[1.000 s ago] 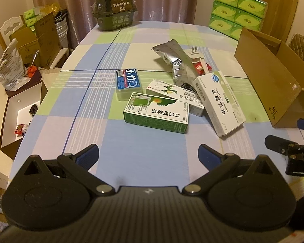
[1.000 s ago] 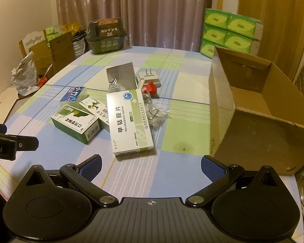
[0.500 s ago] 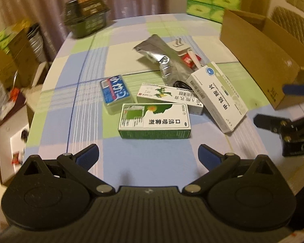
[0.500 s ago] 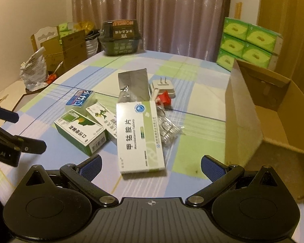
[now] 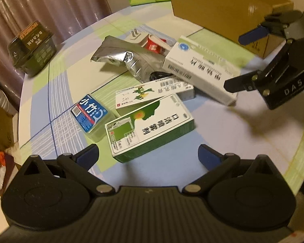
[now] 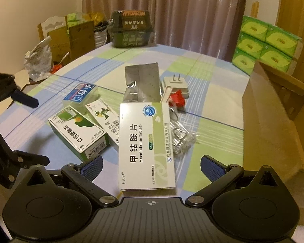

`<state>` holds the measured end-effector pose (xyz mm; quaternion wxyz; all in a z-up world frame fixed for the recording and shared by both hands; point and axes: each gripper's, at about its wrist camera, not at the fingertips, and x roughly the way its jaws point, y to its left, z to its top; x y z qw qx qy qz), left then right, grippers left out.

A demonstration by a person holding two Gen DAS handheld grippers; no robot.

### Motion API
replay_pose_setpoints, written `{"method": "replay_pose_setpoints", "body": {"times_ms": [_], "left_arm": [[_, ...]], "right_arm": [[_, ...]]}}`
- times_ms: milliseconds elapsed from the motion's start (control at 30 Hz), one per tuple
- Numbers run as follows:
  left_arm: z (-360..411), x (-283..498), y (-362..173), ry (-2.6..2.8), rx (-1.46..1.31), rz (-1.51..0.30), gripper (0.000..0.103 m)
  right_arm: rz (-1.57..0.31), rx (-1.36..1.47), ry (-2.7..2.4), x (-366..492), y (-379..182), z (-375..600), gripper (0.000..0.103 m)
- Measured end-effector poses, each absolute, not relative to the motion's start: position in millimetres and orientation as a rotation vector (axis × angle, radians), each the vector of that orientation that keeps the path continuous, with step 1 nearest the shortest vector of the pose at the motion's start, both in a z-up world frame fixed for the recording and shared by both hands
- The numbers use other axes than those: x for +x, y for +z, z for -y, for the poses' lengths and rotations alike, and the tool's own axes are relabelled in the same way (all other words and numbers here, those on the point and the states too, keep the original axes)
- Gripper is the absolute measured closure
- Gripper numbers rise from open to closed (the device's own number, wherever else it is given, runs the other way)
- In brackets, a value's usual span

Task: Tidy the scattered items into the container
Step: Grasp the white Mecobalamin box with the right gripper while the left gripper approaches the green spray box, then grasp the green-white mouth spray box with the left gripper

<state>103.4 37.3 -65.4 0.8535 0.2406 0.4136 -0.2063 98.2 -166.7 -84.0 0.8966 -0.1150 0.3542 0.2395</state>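
A green and white spray box lies right in front of my open left gripper, its near corner between the fingers. My open right gripper straddles the near end of the large white Mecobalamin box. Beside them lie a thin white box with a green bird, a small blue-labelled case, a silver foil pouch, a white plug charger, a red item and clear plastic clips. The open cardboard box stands at the right.
A dark green packaged carton sits at the table's far end. Green tissue packs are stacked behind the cardboard box. Cartons and a white bag stand off the table's left edge. The right gripper shows in the left wrist view.
Both grippers moved forward and down toward the pile. The left one swung right and tilted over the green spray box; the right one closed in on the Mecobalamin box.
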Motion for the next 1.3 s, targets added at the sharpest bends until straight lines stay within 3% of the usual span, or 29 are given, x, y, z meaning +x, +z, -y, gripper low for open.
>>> {"method": "replay_pose_setpoints", "body": {"times_ms": [200, 367, 567, 833, 933, 1200, 1300], "left_arm": [[-38, 111, -73, -0.52, 0.567, -0.82, 0.001], [-36, 126, -80, -0.598, 0.675, -0.781, 0.001], [-36, 146, -89, -0.701, 0.729, -0.762, 0.001], [-31, 166, -101, -0.809, 0.776, -0.825, 0.002], [-32, 171, -99, -0.813, 0.736, -0.872, 0.01], [-32, 153, -88, -0.787, 0.636, -0.987, 0.016], [-29, 141, -82, -0.808, 0.572, -1.038, 0.025]], "right_arm": [[-0.762, -0.26, 0.516, 109, -96, 160, 0.012], [-0.781, -0.27, 0.528, 118, -102, 159, 0.026], [-0.792, -0.283, 0.531, 124, -105, 155, 0.033], [-0.797, -0.284, 0.525, 125, -106, 154, 0.035], [-0.801, -0.272, 0.514, 125, -107, 158, 0.035], [-0.813, -0.234, 0.491, 117, -104, 173, 0.035], [-0.818, -0.216, 0.479, 112, -102, 180, 0.035]]}}
